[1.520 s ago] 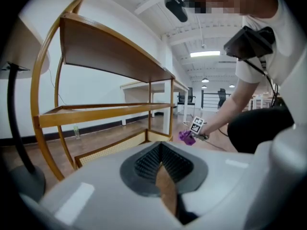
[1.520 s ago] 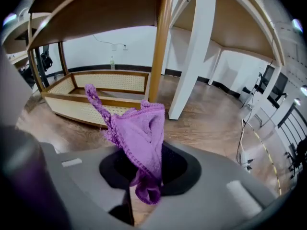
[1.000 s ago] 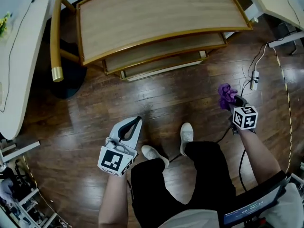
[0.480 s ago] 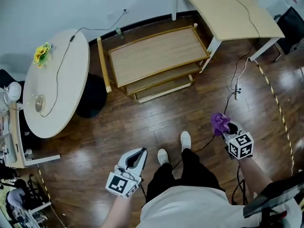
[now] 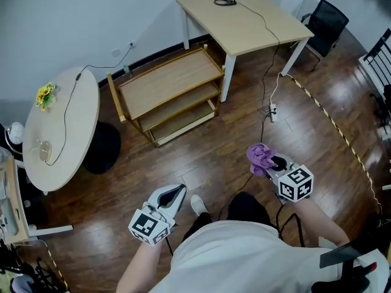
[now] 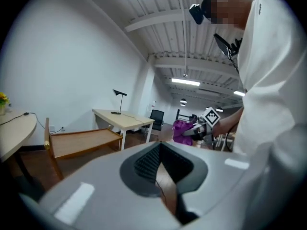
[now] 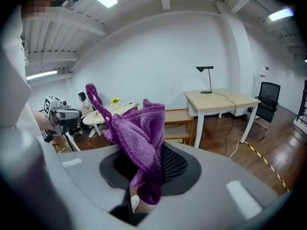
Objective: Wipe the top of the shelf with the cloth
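1. Purple cloth is bunched in your right claw, which is clenched on it, well apart from the shelf.
2. Shelf top is bare, just beside the pale surface. Walk up first and mind the floor cable.
3. Don't loosen the clamp. Press the cloth flat and wipe edge to edge.
4. Left claw is clenched on nothing; hold it out of the way.

White shirt, dark trousers, white shoe; grey left gripper and right gripper, each with a black-and-white marker cube.
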The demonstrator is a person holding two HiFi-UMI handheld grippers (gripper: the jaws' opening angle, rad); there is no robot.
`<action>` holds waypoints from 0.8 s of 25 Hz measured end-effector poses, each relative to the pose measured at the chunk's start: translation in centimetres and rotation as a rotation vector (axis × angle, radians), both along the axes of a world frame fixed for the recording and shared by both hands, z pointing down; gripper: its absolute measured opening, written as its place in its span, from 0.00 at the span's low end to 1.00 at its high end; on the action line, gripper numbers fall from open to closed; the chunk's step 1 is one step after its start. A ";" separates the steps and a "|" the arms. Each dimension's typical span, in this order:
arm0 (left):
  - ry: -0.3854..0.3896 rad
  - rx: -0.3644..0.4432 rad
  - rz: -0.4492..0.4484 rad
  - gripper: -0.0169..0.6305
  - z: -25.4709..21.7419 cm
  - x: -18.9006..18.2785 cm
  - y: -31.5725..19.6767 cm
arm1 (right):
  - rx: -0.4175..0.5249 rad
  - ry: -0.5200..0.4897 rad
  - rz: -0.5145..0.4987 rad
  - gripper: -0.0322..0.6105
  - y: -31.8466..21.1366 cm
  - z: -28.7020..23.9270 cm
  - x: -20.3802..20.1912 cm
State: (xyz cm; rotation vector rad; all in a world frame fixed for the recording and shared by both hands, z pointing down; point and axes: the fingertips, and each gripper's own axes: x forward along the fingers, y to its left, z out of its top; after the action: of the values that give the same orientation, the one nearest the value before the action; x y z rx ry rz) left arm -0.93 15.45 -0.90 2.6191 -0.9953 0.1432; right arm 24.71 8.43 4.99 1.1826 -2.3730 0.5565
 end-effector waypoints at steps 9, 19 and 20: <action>-0.033 0.040 -0.189 0.05 -1.1 4.4 7.5 | 0.080 -0.095 -0.076 0.20 8.1 -1.6 5.2; -0.014 0.018 -0.056 0.05 -1.7 21.5 15.6 | 0.064 -0.169 -0.071 0.21 17.4 -3.3 16.4; -0.015 0.019 -0.026 0.05 -1.8 22.4 15.4 | 0.081 -0.178 -0.047 0.21 17.4 -3.9 17.2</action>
State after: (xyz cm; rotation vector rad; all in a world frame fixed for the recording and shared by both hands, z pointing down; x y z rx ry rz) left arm 21.49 30.87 -2.74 2.6250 -1.0404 0.1487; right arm 41.88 25.84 1.12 1.1509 -2.5885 0.5761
